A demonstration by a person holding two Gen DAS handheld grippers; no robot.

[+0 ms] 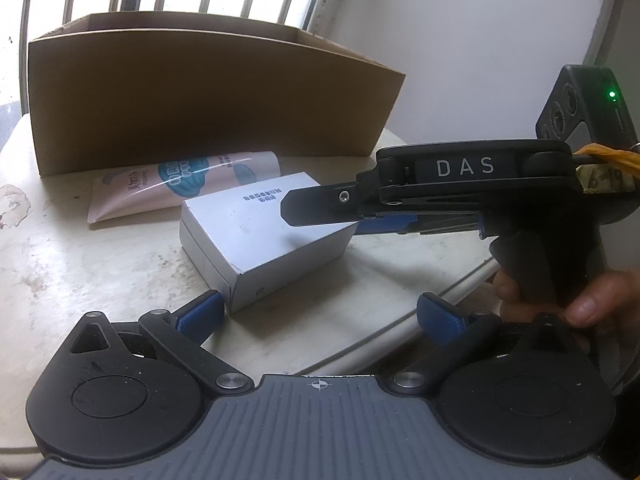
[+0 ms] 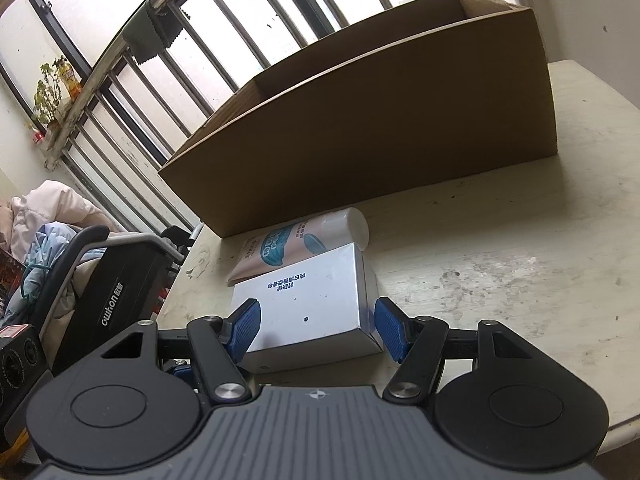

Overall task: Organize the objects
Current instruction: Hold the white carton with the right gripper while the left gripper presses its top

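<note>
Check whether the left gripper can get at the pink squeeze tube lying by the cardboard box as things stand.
Probably not directly. The white rectangular carton, flanked by the right gripper, lies between the open left gripper and the pink squeeze tube; only reaching over looks free.

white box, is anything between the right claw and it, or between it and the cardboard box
Nothing blocks the right claw: its blue pads already flank the white box. Toward the cardboard box, the pink tube lies on the table between them, so the way over is not clear at table level.
</note>
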